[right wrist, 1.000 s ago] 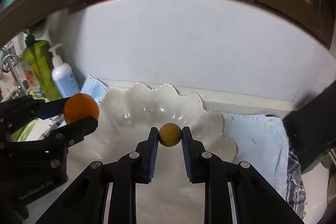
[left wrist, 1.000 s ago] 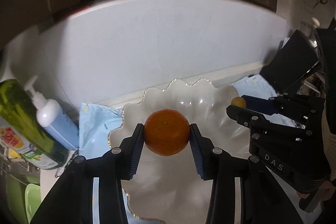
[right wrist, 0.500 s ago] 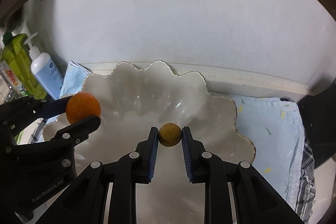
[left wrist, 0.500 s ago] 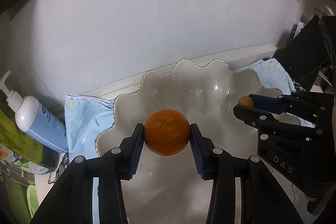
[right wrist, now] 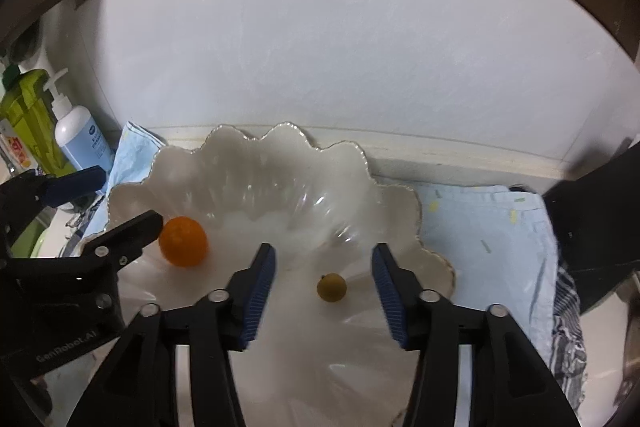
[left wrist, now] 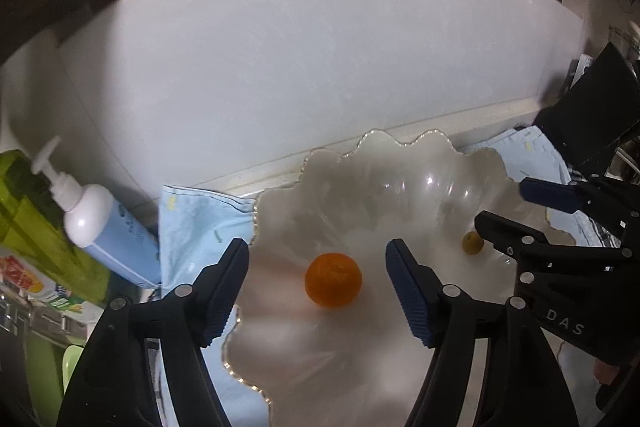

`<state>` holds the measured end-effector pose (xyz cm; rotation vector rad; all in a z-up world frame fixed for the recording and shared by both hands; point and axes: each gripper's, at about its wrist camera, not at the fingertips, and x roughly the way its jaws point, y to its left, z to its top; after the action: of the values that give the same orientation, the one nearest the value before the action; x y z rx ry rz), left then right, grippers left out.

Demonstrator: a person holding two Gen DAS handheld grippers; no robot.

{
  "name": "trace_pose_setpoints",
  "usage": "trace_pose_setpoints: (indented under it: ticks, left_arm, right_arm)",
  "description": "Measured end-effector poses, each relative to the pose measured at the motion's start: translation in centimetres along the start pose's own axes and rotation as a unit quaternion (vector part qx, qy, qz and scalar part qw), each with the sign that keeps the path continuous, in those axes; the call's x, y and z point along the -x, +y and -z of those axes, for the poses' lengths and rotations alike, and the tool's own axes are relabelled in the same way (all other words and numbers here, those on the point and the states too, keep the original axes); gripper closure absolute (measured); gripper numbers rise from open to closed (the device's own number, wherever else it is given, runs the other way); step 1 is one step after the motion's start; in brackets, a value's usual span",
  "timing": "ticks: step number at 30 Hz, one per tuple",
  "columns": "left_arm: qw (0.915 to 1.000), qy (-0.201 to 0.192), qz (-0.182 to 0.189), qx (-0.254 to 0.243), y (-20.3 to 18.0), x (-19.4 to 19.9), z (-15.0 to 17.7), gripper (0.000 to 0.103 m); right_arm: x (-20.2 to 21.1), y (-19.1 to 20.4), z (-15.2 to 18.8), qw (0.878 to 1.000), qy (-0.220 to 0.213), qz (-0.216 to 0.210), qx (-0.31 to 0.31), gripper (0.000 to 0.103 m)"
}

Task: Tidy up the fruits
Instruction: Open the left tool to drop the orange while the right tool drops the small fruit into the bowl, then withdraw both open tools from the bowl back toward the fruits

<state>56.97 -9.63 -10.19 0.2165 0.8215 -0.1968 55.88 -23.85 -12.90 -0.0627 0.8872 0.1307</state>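
Observation:
An orange mandarin (left wrist: 333, 279) lies in the white scalloped bowl (left wrist: 400, 163), below and between the spread fingers of my open left gripper (left wrist: 318, 267). A small yellow-brown fruit (right wrist: 331, 287) lies in the same bowl (right wrist: 280, 143), between the fingers of my open right gripper (right wrist: 322, 271). In the right wrist view the mandarin (right wrist: 183, 241) sits at the bowl's left, beside the left gripper (right wrist: 112, 203). In the left wrist view the small fruit (left wrist: 472, 242) sits beside the right gripper (left wrist: 516, 207).
The bowl rests on a light blue cloth (right wrist: 488, 227) against a white wall. A blue pump bottle (left wrist: 108, 227) and a green bottle (left wrist: 36, 207) stand at the left. A dark object (right wrist: 600, 219) stands at the right.
Both grippers have opened and let go of their fruit. The mandarin and the small fruit now lie in the bowl. Both grippers have pulled back and up a little.

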Motion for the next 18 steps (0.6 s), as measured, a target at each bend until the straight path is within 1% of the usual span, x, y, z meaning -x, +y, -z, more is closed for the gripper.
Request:
trace_pose_setpoints:
  ticks: [4, 7, 8, 10, 13, 18]
  left_arm:
    - [0.9997, -0.022, -0.003, 0.011, 0.5, 2.1, 0.1, 0.020]
    - [0.9991, -0.039, -0.009, 0.015, 0.6, 3.7, 0.1, 0.016]
    - [0.9988, -0.045, -0.009, 0.017, 0.7, 4.4, 0.2, 0.016]
    - [0.9980, -0.057, -0.009, 0.025, 1.0, 5.7, 0.4, 0.012]
    - [0.9967, -0.074, -0.006, 0.031, 1.3, 7.8, 0.8, 0.011]
    - [0.9941, -0.107, -0.009, 0.020, 0.8, 11.5, 2.1, 0.007]
  right_arm:
    - [1.9, -0.1, 0.0, 1.000, -0.018, 0.011, -0.003, 0.039]
    - [3.8, -0.1, 0.1, 0.999, -0.037, 0.017, -0.002, 0.035]
    - [4.4, -0.1, 0.1, 0.999, -0.044, 0.021, -0.001, 0.035]
    - [5.8, 0.0, 0.4, 0.998, -0.059, 0.024, -0.001, 0.035]
    - [7.9, 0.1, 0.8, 0.997, -0.078, 0.019, 0.001, 0.034]
    - [10.9, 0.4, 2.0, 0.994, -0.105, 0.010, -0.004, 0.031]
